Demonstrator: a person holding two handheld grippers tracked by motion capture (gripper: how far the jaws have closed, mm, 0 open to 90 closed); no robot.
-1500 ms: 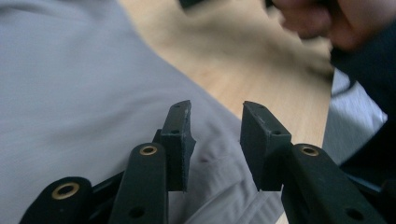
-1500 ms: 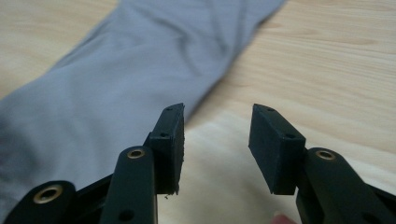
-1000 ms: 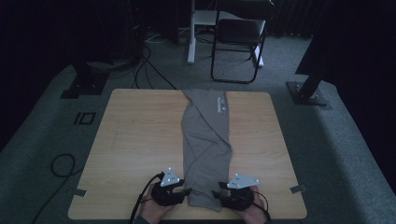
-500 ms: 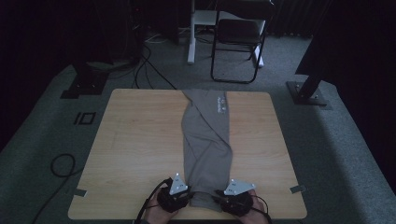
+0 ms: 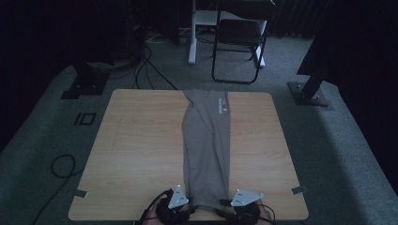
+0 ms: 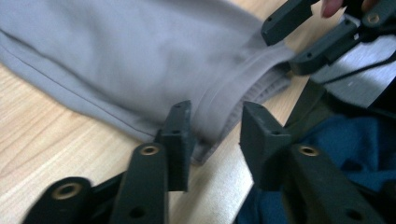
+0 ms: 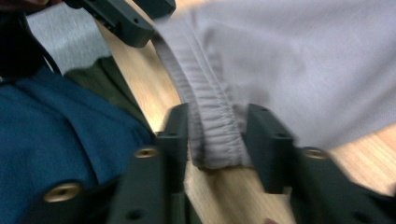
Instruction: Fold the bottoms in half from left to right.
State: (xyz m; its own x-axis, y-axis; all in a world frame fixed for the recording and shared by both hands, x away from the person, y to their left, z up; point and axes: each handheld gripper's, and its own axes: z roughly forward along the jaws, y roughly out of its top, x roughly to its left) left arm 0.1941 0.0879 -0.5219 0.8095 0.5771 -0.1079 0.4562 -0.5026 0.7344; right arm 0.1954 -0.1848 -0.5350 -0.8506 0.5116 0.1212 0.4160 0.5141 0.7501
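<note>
Grey trousers (image 5: 206, 150) lie folded lengthwise down the table (image 5: 136, 154), waistband at the near edge. Left gripper (image 6: 212, 135) and right gripper (image 7: 217, 135), jaws just reopening, straddle the waistband corners ungripped. Crosswise folding remains.

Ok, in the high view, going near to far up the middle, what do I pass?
Gap between left gripper and right gripper → long grey folded trousers on the light wooden table → grey carpet → black folding chair.

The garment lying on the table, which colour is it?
The garment is plain grey, with a small pale print near its far end; the high view shows it best.
</note>
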